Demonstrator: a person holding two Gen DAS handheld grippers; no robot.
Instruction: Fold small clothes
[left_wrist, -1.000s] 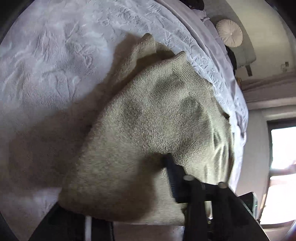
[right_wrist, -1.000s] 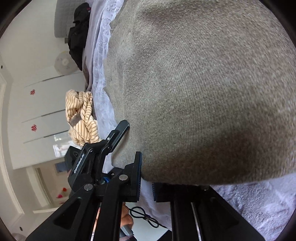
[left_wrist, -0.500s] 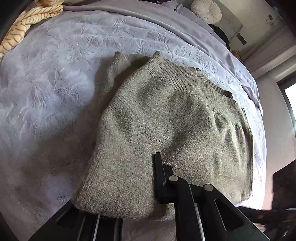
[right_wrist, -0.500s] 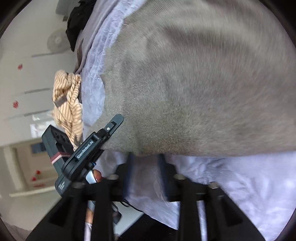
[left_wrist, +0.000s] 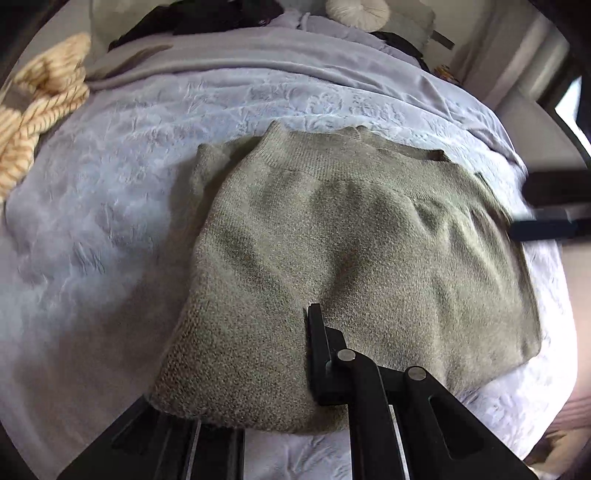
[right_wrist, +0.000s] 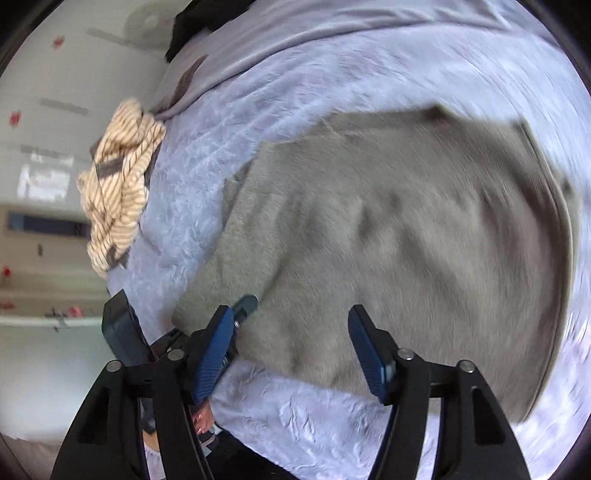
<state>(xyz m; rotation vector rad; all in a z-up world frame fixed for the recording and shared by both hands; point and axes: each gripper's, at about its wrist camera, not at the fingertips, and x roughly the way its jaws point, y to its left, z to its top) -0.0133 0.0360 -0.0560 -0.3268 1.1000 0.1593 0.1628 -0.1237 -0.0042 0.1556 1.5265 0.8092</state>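
Observation:
An olive-grey knit sweater (left_wrist: 332, 251) lies folded on the lavender bed cover (left_wrist: 110, 184); it also shows in the right wrist view (right_wrist: 406, 240). My left gripper (left_wrist: 258, 369) is at its near edge; one finger lies on top of the knit, the other is hidden under the cloth. My right gripper (right_wrist: 291, 343) is open and empty, just above the sweater's near edge. The right gripper's fingers (left_wrist: 546, 218) show at the sweater's right side in the left wrist view.
A striped yellow garment (left_wrist: 33, 122) lies bunched at the far left of the bed, also in the right wrist view (right_wrist: 118, 192). Dark clothes (left_wrist: 207, 18) and a round cushion (left_wrist: 358, 13) lie at the far end. The bed edge is near the right gripper.
My right gripper let go of the sweater, opened and pulled back. The sweater has settled flat on the bed. The left wrist view has swung round and drawn back.

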